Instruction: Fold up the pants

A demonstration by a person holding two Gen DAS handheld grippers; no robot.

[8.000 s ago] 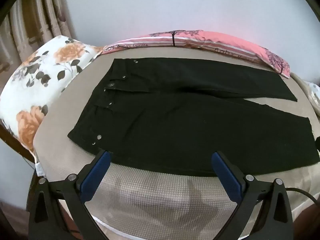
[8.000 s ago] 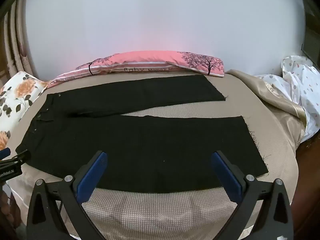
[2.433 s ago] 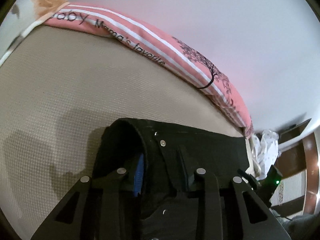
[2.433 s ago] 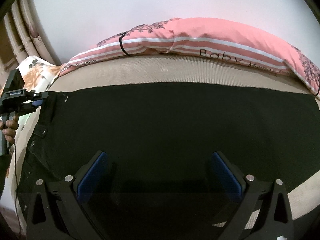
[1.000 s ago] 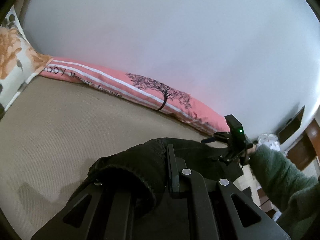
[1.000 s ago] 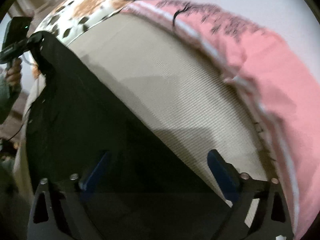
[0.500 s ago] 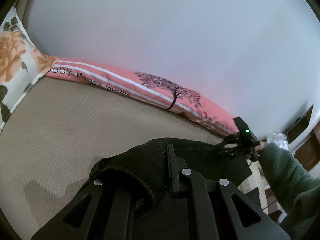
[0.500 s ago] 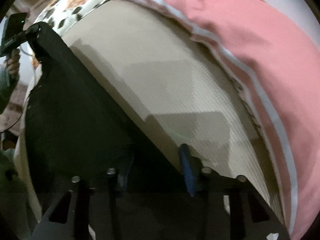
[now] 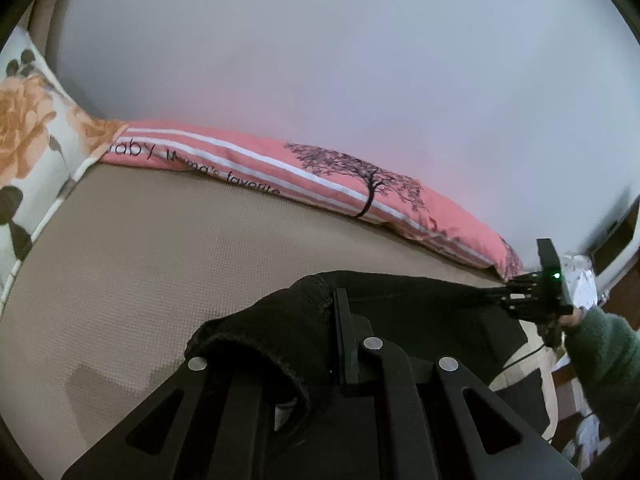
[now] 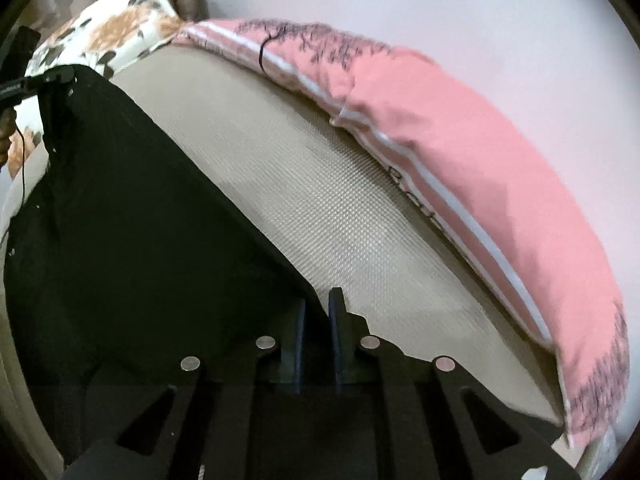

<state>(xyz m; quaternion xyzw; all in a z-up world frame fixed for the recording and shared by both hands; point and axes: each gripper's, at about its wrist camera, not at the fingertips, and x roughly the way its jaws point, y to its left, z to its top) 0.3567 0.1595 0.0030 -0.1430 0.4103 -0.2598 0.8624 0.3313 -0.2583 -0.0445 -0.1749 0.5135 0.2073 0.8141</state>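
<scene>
Black pants (image 10: pixel 132 216) stretched lengthwise between both tongs, left gripper (image 9: pixel 320 320) and right gripper (image 10: pixel 317 312) clamped tight on them

Home bedroom, beige bed (image 9: pixel 168 248), pink printed bolster (image 9: pixel 320 176) against wall, floral pillow (image 9: pixel 24 140)

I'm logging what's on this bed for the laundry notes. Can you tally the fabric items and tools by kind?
Pants: 1, the black pants
Pillows: 2, the pink striped pillow and the floral pillow
Grippers: 2, the left gripper and the right gripper, each shut on the pants
Total: 5
</scene>
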